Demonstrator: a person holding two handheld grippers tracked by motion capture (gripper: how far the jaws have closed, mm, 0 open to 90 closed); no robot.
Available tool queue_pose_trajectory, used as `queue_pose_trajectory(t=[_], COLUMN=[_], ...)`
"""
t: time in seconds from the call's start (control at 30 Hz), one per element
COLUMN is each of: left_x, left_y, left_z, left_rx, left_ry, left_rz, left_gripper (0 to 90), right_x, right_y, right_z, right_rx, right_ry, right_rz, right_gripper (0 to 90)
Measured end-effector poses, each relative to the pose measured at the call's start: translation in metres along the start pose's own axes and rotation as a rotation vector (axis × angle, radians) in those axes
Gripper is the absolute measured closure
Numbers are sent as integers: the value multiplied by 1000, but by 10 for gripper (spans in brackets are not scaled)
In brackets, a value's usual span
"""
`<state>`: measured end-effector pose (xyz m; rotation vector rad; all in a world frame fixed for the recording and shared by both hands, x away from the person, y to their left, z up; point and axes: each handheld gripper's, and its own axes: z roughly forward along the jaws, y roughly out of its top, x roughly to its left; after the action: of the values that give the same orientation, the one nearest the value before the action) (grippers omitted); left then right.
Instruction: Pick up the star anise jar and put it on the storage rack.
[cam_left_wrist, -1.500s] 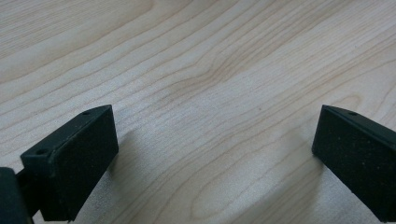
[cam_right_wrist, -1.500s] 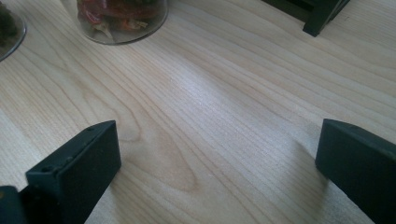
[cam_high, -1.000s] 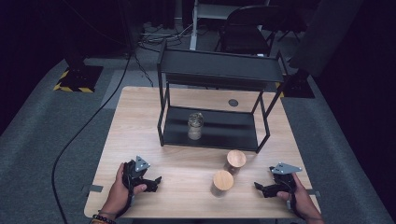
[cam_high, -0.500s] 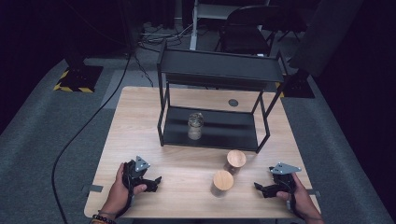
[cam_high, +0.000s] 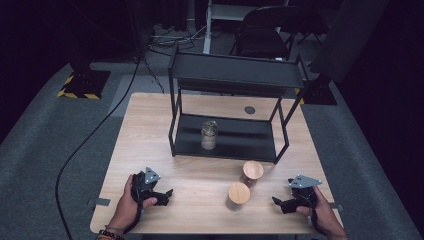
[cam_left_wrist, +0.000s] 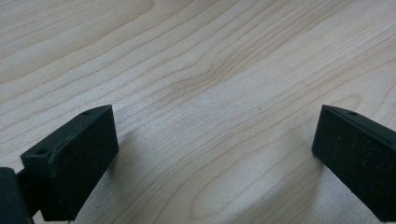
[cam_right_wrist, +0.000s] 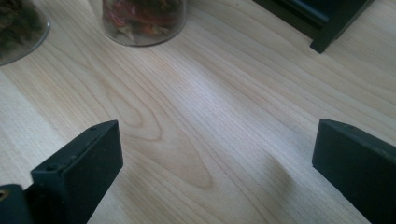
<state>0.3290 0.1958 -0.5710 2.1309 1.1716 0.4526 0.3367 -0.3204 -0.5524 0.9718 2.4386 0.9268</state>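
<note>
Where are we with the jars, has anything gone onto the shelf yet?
One clear glass jar already stands on the lower level of the black metal two-tier shelf. Nothing is in hand: the left gripper and right gripper rest open on the light wooden table. Two wooden-lidded glass jars wait on the table before the shelf.

We see a pale wooden table with wavy brown grain, and on it a black two-tier shelf. A clear glass jar on its lower tier holds something greyish. Two clear jars carry light tan wooden lids; in the right gripper view one jar shows red and orange contents. Both grippers, left and right, are black with grey top plates. The floor is grey carpet, with a yellow-and-black striped edge farther back.
</note>
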Motion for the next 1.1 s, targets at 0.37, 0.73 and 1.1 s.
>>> queue_pose_trajectory(t=[0.37,0.73,1.1], left_x=[0,0,0], left_y=[0,0,0], left_z=[0,0,0], left_rx=[0,-2,-2], left_ry=[0,-1,-1], left_rz=[-1,0,-1], left_gripper=[0,0,0], right_x=[7,27,41], right_y=[11,24,30], right_z=[-12,-20,-19], right_rx=[-26,-43,-46], right_ry=[-8,49,110], right_rz=[-35,-113,-154], right_gripper=[16,15,17])
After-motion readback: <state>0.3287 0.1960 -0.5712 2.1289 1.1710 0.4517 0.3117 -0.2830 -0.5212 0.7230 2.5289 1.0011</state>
